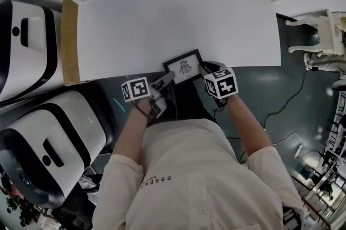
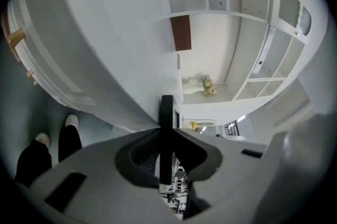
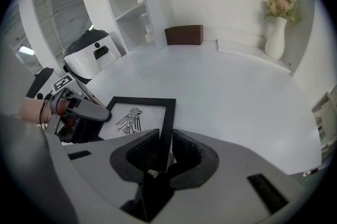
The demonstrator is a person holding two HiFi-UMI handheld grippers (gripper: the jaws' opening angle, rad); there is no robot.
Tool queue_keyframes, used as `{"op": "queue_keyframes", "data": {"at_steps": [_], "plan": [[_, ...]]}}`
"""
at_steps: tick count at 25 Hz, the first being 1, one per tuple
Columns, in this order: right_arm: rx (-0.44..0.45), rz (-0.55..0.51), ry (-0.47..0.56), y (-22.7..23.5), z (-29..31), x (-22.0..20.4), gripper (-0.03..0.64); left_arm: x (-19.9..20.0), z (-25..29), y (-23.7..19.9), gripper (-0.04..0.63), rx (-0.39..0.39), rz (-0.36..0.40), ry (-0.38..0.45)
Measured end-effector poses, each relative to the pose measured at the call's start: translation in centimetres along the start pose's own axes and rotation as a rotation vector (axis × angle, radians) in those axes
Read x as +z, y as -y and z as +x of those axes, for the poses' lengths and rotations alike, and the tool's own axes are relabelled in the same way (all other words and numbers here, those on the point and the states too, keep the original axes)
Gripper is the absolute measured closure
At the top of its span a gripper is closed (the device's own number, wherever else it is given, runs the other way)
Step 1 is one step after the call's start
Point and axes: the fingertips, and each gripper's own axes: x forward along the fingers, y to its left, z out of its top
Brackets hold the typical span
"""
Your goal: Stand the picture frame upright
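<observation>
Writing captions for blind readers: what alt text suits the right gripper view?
The right tool grips the right edge of a black picture frame showing a bird drawing, over a white table. The left tool holds its left side; a vase stands behind.

Both bare forearms (image 1: 132, 134) are stretched forward to the near edge of the worktop (image 1: 162, 18). The left gripper (image 1: 164, 81) is held nearly level and clamped on the left edge of the frame (image 1: 184, 66). The right gripper (image 1: 204, 68) is tilted downward and clamped on its right edge.

My head camera steeply down over table (image 1: 178, 24); gripper views close along jaws; picture frame (image 1: 184, 67) common to all.
</observation>
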Motion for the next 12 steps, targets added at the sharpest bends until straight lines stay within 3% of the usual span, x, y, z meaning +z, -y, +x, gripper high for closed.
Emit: {"op": "queue_keyframes", "data": {"at_steps": [5,12], "plan": [[0.106,0.064,0.066,-0.2,-0.4,0.8,0.469,0.1,-0.4,1.0,0.522,-0.035,0.018,0.0],[0.353,0.222,0.151,-1.0,-1.9,1.5,0.453,1.1,-1.0,3.0,0.522,-0.095,0.061,-0.003]]}}
